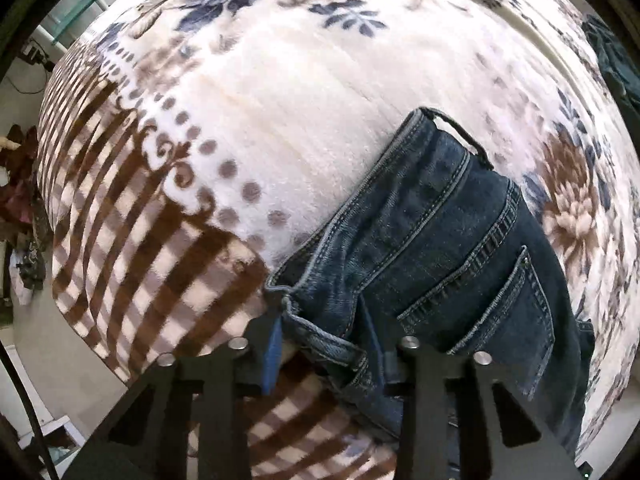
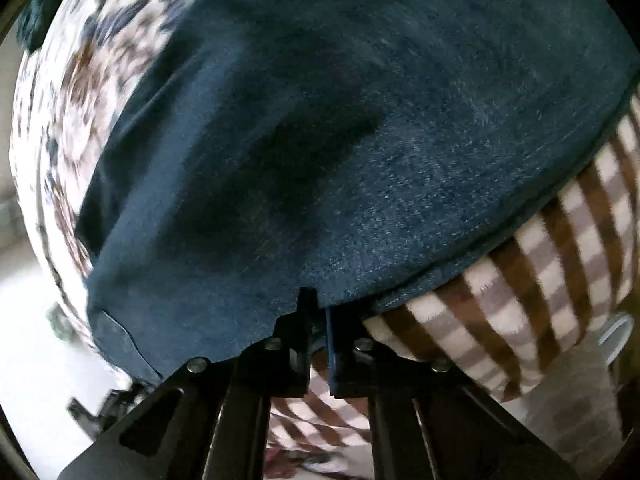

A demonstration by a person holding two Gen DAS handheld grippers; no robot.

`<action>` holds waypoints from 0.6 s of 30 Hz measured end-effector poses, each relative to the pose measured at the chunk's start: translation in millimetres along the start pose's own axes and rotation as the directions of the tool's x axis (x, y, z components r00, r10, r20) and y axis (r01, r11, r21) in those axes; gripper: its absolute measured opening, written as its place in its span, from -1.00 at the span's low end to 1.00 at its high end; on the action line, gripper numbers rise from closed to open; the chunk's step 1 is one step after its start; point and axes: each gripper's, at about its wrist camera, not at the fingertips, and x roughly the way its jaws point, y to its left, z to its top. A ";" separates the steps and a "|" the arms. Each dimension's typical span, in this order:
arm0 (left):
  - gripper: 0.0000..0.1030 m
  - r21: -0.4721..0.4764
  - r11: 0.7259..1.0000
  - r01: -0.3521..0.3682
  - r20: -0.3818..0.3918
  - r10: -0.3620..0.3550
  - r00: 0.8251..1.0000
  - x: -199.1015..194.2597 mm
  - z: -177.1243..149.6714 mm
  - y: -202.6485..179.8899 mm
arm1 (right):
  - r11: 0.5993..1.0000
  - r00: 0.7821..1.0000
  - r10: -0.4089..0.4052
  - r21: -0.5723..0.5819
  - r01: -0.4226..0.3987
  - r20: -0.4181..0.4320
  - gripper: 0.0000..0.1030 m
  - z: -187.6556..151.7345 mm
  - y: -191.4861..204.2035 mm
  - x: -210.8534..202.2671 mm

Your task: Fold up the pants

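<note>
Dark blue jeans (image 1: 452, 240) lie on a plush floral and checked blanket (image 1: 280, 100). The left wrist view shows the waistband end with belt loop and back pocket. My left gripper (image 1: 328, 344) has its jaws set wide apart around the waistband corner, with denim between the fingers. In the right wrist view the jeans (image 2: 340, 128) fill most of the frame as a flat leg panel. My right gripper (image 2: 318, 316) is shut on the near edge of the denim, at the blanket's checked border (image 2: 540, 272).
The bed edge drops to a pale floor (image 1: 36, 352) at lower left. A glass shelf (image 1: 76, 4) and clutter stand beyond the bed at left. A dark garment (image 1: 612, 60) lies at the far right. A white round object (image 2: 616, 332) sits by the floor.
</note>
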 end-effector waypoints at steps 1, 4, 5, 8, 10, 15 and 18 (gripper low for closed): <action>-0.51 -0.004 1.000 0.006 0.015 -0.006 1.000 -3.1 -4.0 3.3 | 0.999 1.000 -0.027 -0.036 0.027 0.016 -0.91 -5.8 7.9 -3.5; -0.62 0.014 1.000 0.006 0.045 -0.007 0.999 -17.1 -15.2 7.3 | 0.997 0.999 -0.043 -0.066 0.045 0.028 -0.91 -16.6 16.6 -12.5; -0.69 0.017 1.000 0.011 0.054 -0.012 0.998 -22.8 -17.9 12.3 | 0.997 0.999 -0.040 -0.070 0.041 0.023 -0.91 -19.0 16.4 -14.3; -0.68 0.026 1.000 -0.004 0.035 0.003 0.999 -20.8 -22.7 22.7 | 0.995 0.999 -0.048 -0.089 0.048 -0.003 -0.91 -25.3 14.7 -14.6; -0.67 0.036 0.999 -0.018 0.011 0.017 1.000 -11.6 -24.4 23.3 | 0.986 0.994 -0.103 -0.134 0.097 -0.035 -0.86 -22.1 21.2 -1.9; -0.34 0.100 0.991 -0.090 -0.009 0.091 0.996 -23.2 -18.2 6.8 | 0.932 0.969 -0.189 -0.339 0.127 -0.157 -0.41 -20.9 67.2 -2.2; 0.02 0.213 0.960 -0.179 0.081 0.165 0.983 -53.5 -29.2 -20.3 | 0.889 0.978 -0.137 -0.454 0.052 -0.156 0.09 -18.6 116.4 -22.9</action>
